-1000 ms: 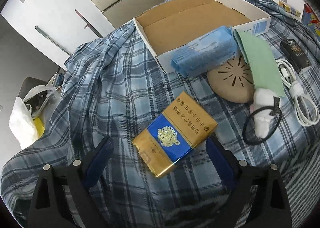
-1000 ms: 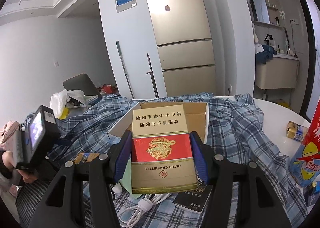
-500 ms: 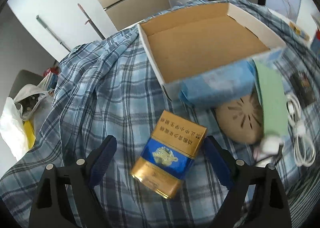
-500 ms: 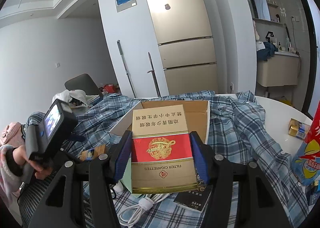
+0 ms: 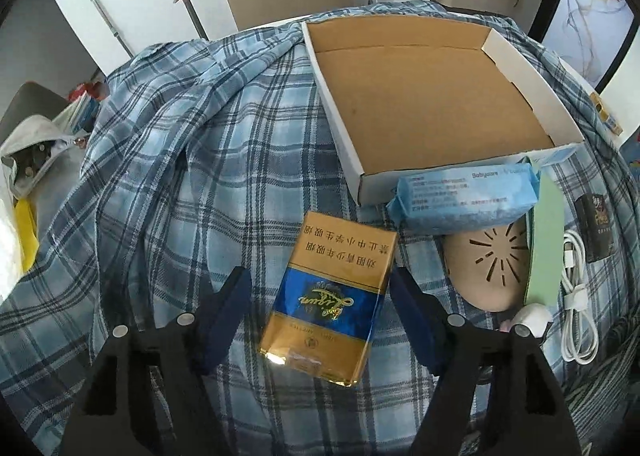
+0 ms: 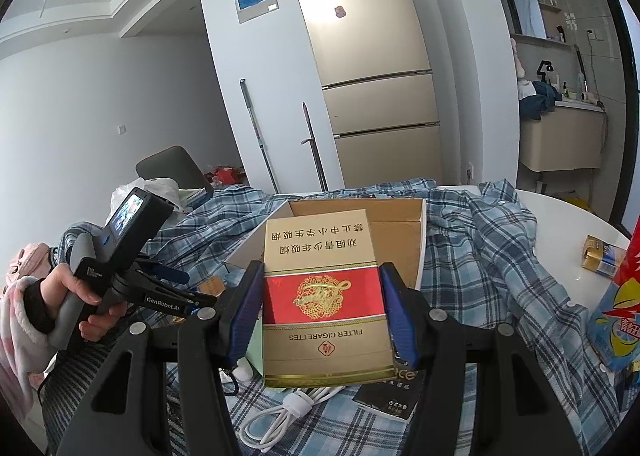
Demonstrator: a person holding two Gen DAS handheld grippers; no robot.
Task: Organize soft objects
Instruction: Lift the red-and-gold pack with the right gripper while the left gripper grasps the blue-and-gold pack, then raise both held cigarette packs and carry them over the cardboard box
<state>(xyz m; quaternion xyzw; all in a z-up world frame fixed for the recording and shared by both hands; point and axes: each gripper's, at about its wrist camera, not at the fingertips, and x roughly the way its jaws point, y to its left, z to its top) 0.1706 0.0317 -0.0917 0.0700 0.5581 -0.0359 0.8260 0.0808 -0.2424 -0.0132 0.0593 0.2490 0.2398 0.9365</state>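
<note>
A gold and blue cigarette carton (image 5: 328, 296) lies flat on the blue plaid cloth (image 5: 180, 176). My left gripper (image 5: 320, 316) points down over it, its jaws closing with the carton between them. A narrow gap still shows at each pad. My right gripper (image 6: 322, 312) is shut on a red and gold cigarette carton (image 6: 324, 288) and holds it up in front of the open cardboard box (image 6: 400, 224). That box (image 5: 432, 104) shows a bare floor. A blue tissue pack (image 5: 464, 200) leans against its near wall.
Right of the blue carton lie a beige round slotted pad (image 5: 492, 268), a green flat strip (image 5: 546, 248), a coiled white cable (image 5: 576, 296) and a small black booklet (image 5: 596, 228). A hand (image 6: 84, 296) grips the left tool. A snack bag (image 6: 616, 316) stands at the right.
The left gripper has shifted and rolled, so the blue carton now lies lengthwise between its fingers, and its jaws have narrowed. The right gripper and its red carton have stayed still.
</note>
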